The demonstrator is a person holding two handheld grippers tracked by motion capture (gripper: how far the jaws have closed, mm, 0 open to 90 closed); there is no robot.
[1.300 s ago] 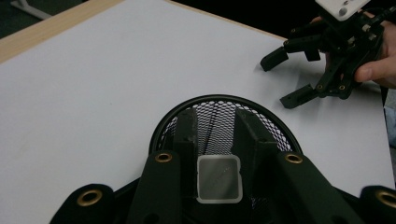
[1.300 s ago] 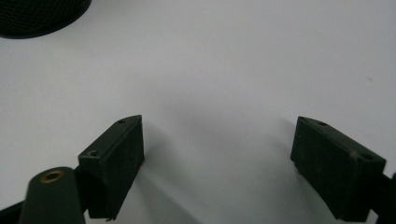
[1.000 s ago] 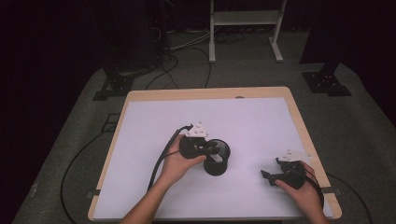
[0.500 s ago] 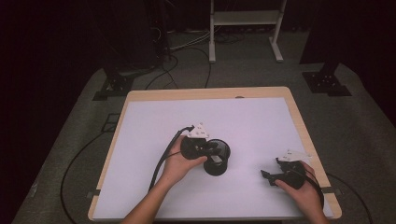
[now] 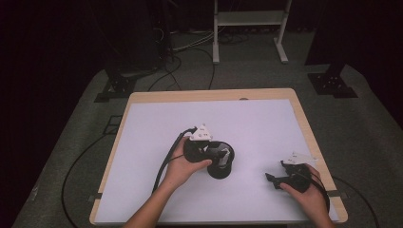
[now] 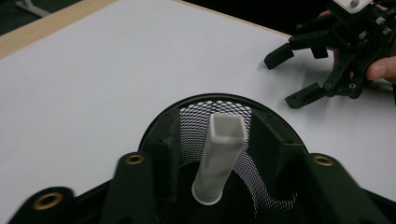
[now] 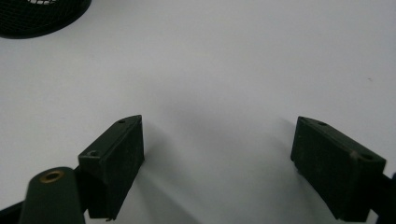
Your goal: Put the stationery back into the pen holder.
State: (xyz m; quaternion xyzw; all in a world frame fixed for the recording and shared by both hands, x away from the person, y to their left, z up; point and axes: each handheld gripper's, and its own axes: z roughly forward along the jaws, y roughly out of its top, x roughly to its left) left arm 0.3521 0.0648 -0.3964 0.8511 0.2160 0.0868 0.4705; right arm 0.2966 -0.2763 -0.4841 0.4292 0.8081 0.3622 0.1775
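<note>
- Two grippers sit low over the white table (image 5: 157,142), one in each of the person's hands.
- At the table's middle, the left gripper (image 5: 219,156) hangs over the mouth of a black mesh cup (image 5: 219,168).
- From the left gripper view, its jaws reach down inside the rim of the cup (image 6: 219,105), one at each side wall.
- A white tube (image 6: 220,156) with a squared top stands between those jaws, leaning a little, its round foot at the bottom of the cup.
- The left jaws have just been opening; they now stand apart, and a gap shows on both sides of the tube, so neither pad presses on it.
- Near the table's right front corner, the right gripper (image 5: 280,175) lies close to the surface, well apart from the cup.
- Its jaws are spread wide with only bare table between them (image 7: 217,158).
- In the right gripper view, an edge of the cup (image 7: 39,16) shows at the top left corner.
</note>
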